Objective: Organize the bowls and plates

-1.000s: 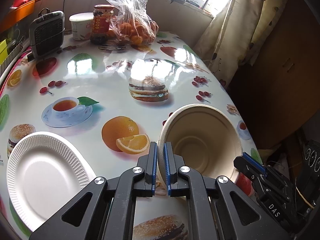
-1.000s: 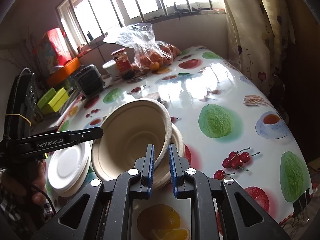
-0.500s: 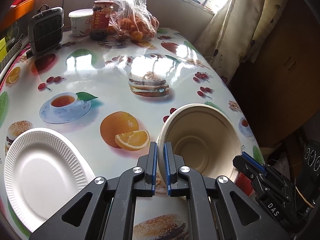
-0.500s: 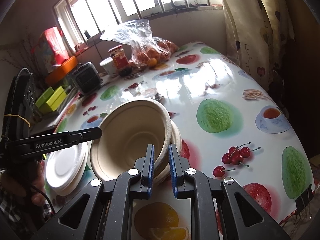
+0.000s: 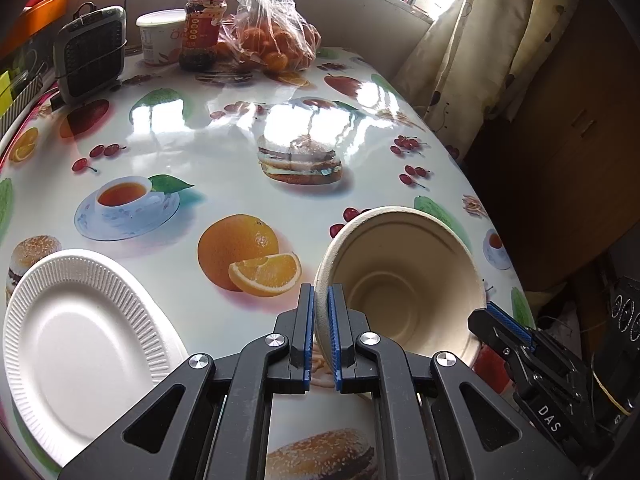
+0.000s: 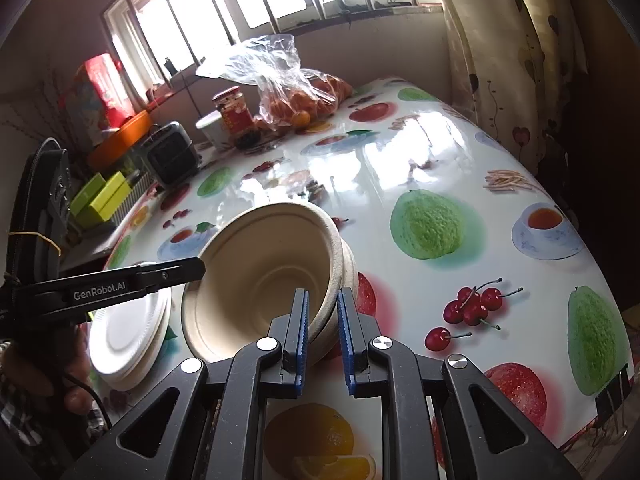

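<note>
The left claw (image 5: 319, 334) was clamped on the rim of the beige bowl (image 5: 404, 284), lower centre of frame, tilted above the bench (image 5: 224, 132). The right claw (image 6: 323, 334) stood apart, straddling the nested bowls' wall. White plates (image 5: 76, 344) lay lower left.

"GenRobot.AI" in white on black left gripper (image 6: 192, 270) arm, left of right gripper (image 6: 322, 320). "DAS" on black body right of left gripper. Jar (image 5: 204, 30) label unreadable.

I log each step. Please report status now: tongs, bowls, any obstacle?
Left tongs shut on top bowl rim. Right tongs open around bowl stack's near rim. Plate stack beside; no obstacle seen.
</note>
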{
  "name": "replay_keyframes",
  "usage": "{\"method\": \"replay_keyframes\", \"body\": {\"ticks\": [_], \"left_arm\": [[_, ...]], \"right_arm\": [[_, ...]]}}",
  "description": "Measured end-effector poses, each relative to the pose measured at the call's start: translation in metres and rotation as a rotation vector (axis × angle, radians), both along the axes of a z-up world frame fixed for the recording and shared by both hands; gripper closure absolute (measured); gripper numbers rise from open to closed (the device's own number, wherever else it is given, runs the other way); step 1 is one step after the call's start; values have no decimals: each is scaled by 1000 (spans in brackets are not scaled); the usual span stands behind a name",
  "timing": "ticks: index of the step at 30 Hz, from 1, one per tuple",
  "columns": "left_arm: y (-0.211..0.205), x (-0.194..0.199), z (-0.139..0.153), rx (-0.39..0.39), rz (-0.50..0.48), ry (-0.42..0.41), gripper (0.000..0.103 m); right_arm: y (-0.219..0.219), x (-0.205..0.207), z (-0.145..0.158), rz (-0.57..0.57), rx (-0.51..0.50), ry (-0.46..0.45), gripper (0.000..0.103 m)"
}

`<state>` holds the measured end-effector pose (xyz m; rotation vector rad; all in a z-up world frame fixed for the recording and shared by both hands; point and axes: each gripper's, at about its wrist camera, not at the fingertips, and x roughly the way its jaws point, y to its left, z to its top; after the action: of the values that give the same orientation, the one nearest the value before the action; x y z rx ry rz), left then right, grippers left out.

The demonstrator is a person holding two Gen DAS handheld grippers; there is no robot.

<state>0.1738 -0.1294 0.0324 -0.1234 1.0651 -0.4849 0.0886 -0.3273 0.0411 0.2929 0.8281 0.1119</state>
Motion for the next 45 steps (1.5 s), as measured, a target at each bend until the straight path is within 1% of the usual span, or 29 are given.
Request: {"method": "replay_keyframes", "body": {"ticks": [13, 45], "left_arm": [[-2, -1, -1, 10, -3, -11, 96], [-1, 0, 1, 13, -4, -16, 96]], "right_arm": [[0, 1, -5, -4, 2, 2, 88], [-1, 2, -5, -5, 5, 3, 88]]}}
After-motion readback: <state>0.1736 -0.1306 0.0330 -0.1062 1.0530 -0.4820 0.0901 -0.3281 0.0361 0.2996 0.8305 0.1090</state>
